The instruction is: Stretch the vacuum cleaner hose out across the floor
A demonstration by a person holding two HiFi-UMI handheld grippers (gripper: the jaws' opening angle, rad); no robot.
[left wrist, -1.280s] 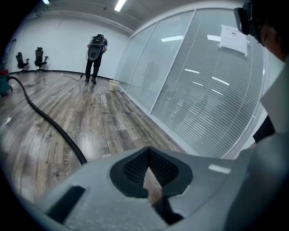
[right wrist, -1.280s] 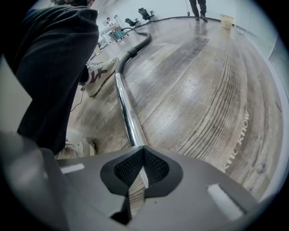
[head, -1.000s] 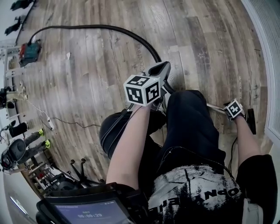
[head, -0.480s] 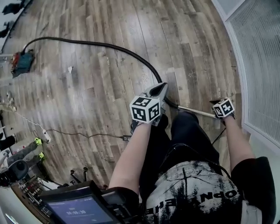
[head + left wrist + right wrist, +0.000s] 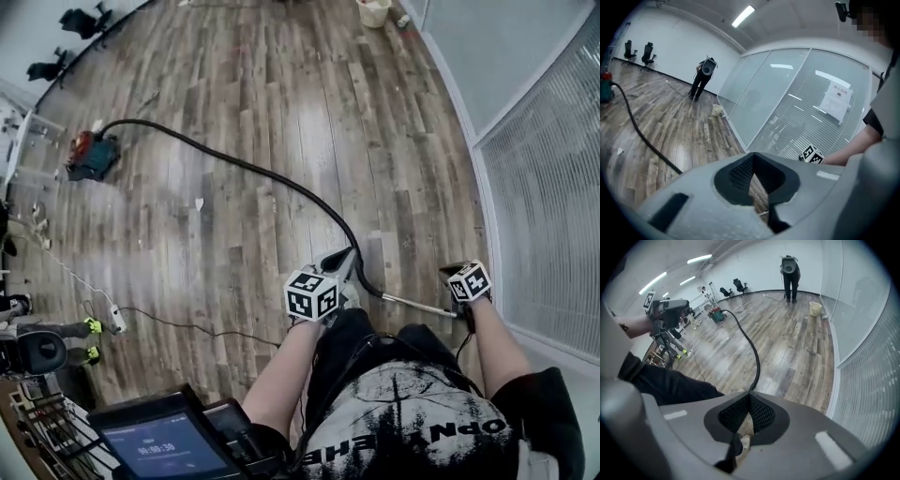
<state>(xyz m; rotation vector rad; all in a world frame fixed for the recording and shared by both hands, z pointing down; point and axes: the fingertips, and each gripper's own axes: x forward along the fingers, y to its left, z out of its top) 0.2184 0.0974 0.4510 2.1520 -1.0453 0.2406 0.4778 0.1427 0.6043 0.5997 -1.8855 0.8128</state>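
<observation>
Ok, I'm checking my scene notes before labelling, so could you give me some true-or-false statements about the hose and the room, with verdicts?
The hose runs from the vacuum cleaner across the wooden floor. True.
The hose is coiled in a pile. False: it lies in one long curve.
The left gripper has its jaws wide open. False: they are shut.
Another person stands far off near the glass wall. True.

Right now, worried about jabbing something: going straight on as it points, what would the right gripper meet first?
Probably the black hose, which emerges just past the shut tips of the right gripper; failing that, the wooden floor beside it. Depth is unclear.
</observation>
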